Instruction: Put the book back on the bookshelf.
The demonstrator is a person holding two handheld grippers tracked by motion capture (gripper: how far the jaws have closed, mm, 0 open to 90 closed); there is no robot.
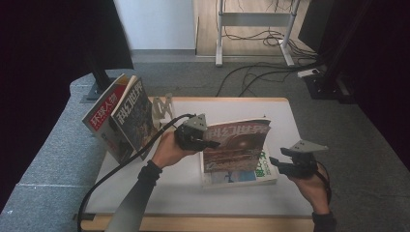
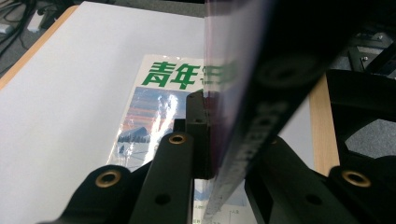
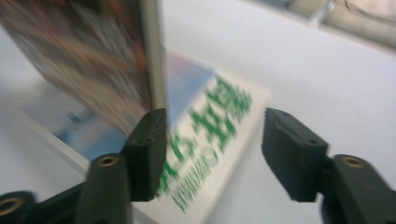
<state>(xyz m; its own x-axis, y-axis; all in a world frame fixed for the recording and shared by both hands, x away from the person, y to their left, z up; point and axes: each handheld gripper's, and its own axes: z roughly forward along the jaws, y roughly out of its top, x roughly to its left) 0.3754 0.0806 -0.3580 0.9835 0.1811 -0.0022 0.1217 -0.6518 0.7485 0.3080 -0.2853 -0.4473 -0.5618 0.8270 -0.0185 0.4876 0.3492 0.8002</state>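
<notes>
Fingers of the left gripper (image 1: 212,143) are clamped on the left edge of a lifted magazine (image 1: 237,142), one black pad (image 2: 198,135) pressed flat against its cover, as the left gripper view shows. Fingers of the right gripper (image 1: 274,163) stand apart with nothing between them; their pads (image 3: 149,149) sit just off the lifted magazine's lower right corner, close to it without gripping.

Largest of the task's things is that lifted magazine: a glossy issue with a dark, reddish-brown cover picture and pale lettering across the top, held tilted up above the middle of the white table (image 1: 159,193). Its free edge hangs toward the right gripper.

Under it lies a second magazine (image 1: 256,171), flat on the table, with a pale blue cover scene and large green characters along one edge. The lifted magazine's lower edge hovers close over it.

Off to the left, well apart, two more magazines (image 1: 118,116) stand leaning in a metal rack (image 1: 163,107) at the table's far left corner.

Both hands come in from the near edge, the left hand (image 1: 167,151) just beside the lifted magazine, the right hand (image 1: 314,183) near the table's right side.
</notes>
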